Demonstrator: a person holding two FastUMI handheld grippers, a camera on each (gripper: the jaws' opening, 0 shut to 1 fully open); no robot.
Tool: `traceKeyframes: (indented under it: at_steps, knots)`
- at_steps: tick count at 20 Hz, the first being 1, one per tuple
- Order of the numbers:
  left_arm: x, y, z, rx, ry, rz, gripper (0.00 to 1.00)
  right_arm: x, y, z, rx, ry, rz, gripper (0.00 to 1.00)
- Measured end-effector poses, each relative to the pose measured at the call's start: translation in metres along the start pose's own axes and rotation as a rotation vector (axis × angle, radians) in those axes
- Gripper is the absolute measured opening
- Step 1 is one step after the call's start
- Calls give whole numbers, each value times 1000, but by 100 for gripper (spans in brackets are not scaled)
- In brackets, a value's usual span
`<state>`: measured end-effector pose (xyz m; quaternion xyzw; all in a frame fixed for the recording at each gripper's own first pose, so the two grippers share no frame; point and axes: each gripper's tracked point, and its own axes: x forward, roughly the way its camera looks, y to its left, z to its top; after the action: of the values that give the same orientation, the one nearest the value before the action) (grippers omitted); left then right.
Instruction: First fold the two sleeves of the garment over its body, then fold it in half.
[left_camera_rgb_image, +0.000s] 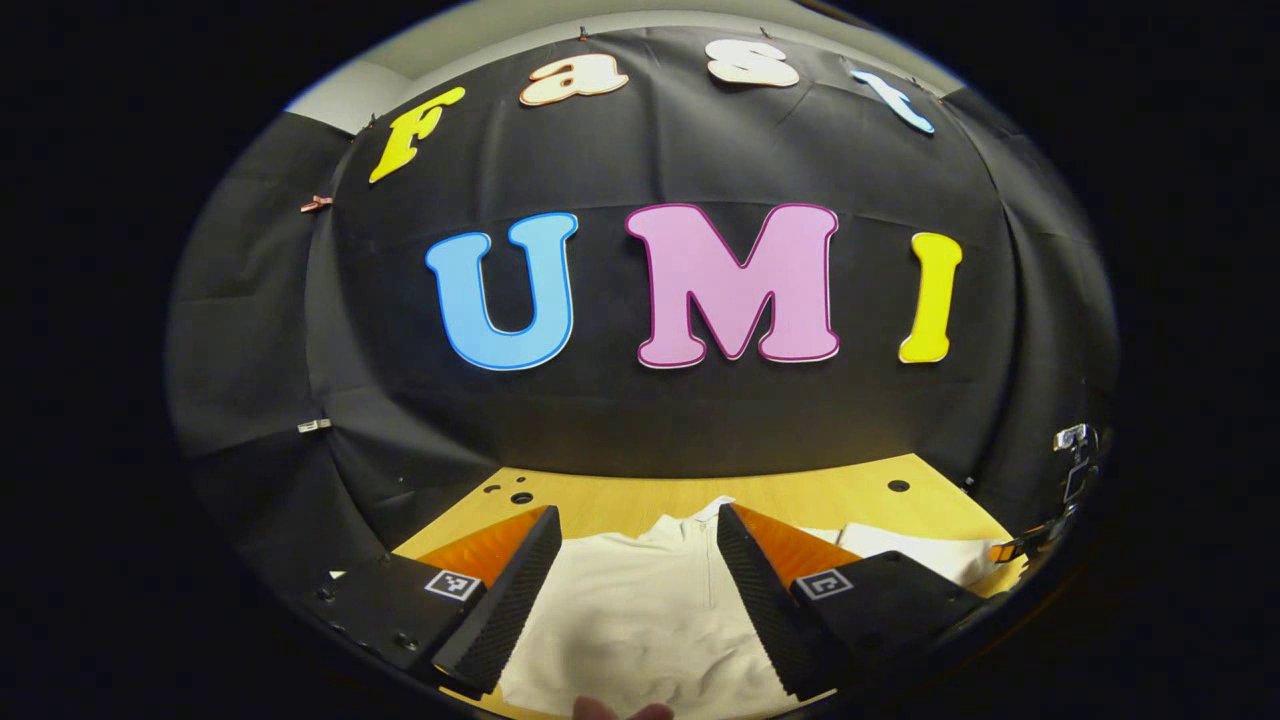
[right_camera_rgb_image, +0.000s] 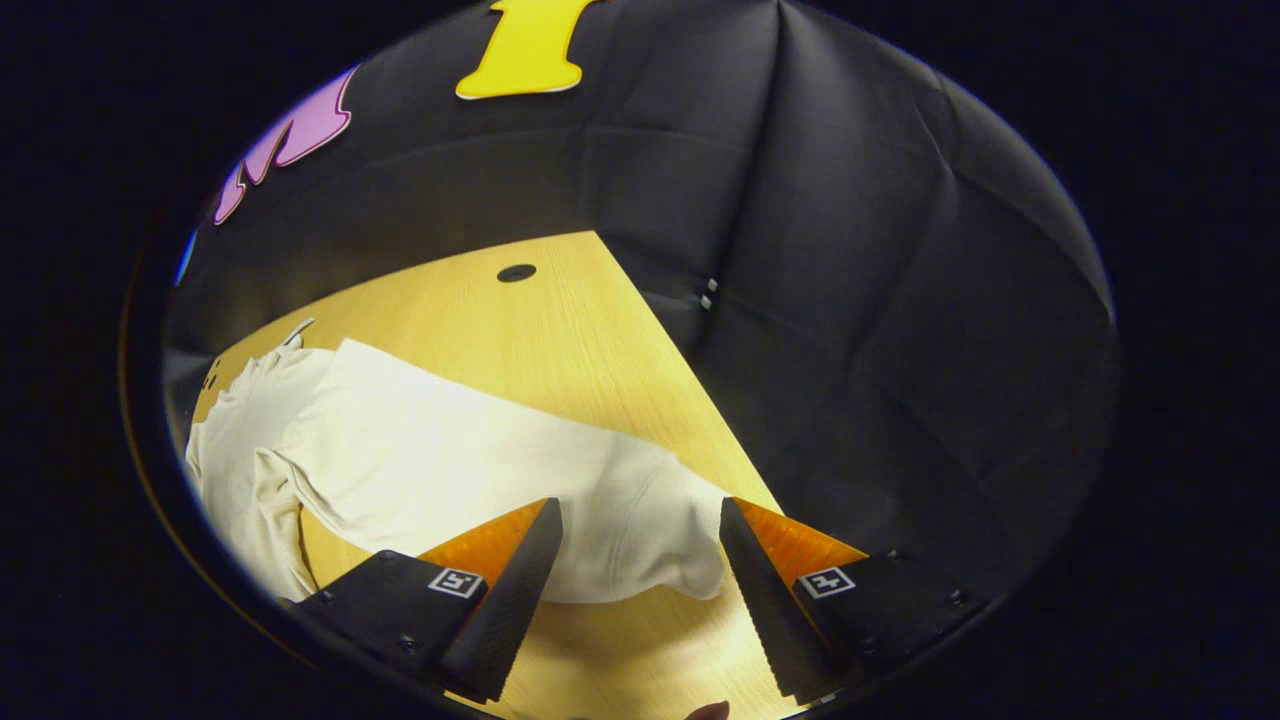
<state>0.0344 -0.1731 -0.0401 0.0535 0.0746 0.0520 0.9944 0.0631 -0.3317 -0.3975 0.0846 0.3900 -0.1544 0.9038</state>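
Left gripper view: left gripper fingers spread apart above white garment lying flat on surface. Right gripper fingers also apart, over sleeve end, gripping nothing.

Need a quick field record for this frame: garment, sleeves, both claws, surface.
garment: white top with a zip at the collar, lying flat on the wooden table
sleeve: one sleeve stretched out across the table, not yet folded over the body
left claw: open, above the garment body, holding nothing
right claw: open, its fingers either side of the sleeve's cuff end, not gripping
fold progress: none visible
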Motion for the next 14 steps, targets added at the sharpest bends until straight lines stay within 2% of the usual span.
traceKeyframes:
  at_steps: [3,5,7,8,10,14]
  knots:
    - [-7,-1,6,42,-14,15,99,13,0,-20,7,69,14,97]
    - [-11,1,7,69,-24,16,98,15,3,-19,64,54,27,93]
    - [-12,4,7,68,-21,16,98,15,3,-20,49,33,43,87]
    - [-12,7,5,60,-17,16,98,15,10,-15,33,13,72,63]
    - [-11,13,5,49,-18,14,99,9,14,-9,26,-5,77,17]
    - [-8,40,1,35,-22,2,99,-25,17,10,-1,-106,58,14]
